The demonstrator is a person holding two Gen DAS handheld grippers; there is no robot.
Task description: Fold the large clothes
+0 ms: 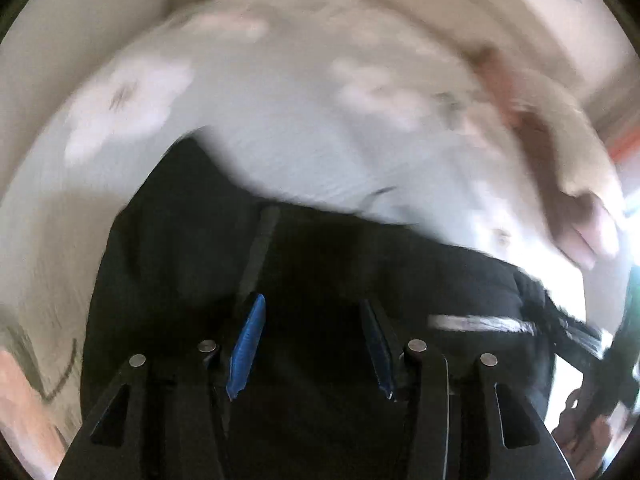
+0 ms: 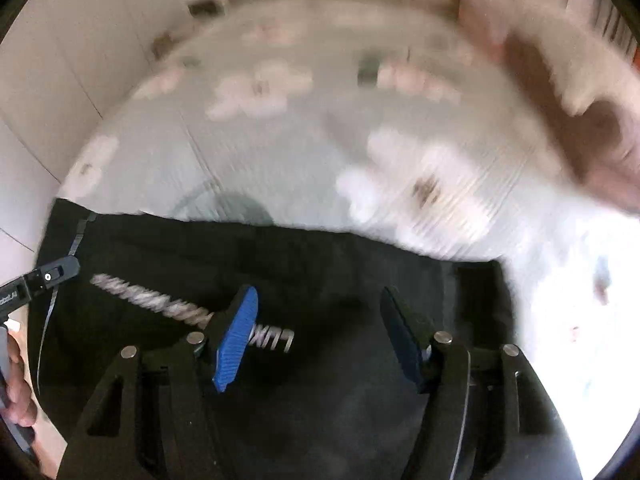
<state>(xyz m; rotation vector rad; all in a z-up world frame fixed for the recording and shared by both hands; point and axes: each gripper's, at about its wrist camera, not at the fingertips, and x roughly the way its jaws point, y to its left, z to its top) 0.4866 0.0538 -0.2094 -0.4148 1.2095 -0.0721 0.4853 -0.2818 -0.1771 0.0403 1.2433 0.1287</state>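
A black garment (image 1: 320,260) lies spread on a bed, blurred in both views. In the left wrist view my left gripper (image 1: 312,344) hangs just above it, its blue pads (image 1: 246,348) apart with only dark cloth showing between them. My right gripper (image 2: 320,332) stands open over the same black garment (image 2: 320,264). A silver-white printed strip (image 2: 160,304) on the cloth runs under its left pad (image 2: 236,340). The same strip (image 1: 480,324) shows in the left wrist view. Neither pair of pads presses on the cloth.
The bed sheet (image 2: 280,152) is pale with pink-white flowers. A brown and cream blanket (image 2: 580,120) lies at the far right. Pale floor tiles (image 2: 80,40) show at the left. A hand (image 2: 16,384) holds the other tool's black body (image 2: 44,280) at the left edge.
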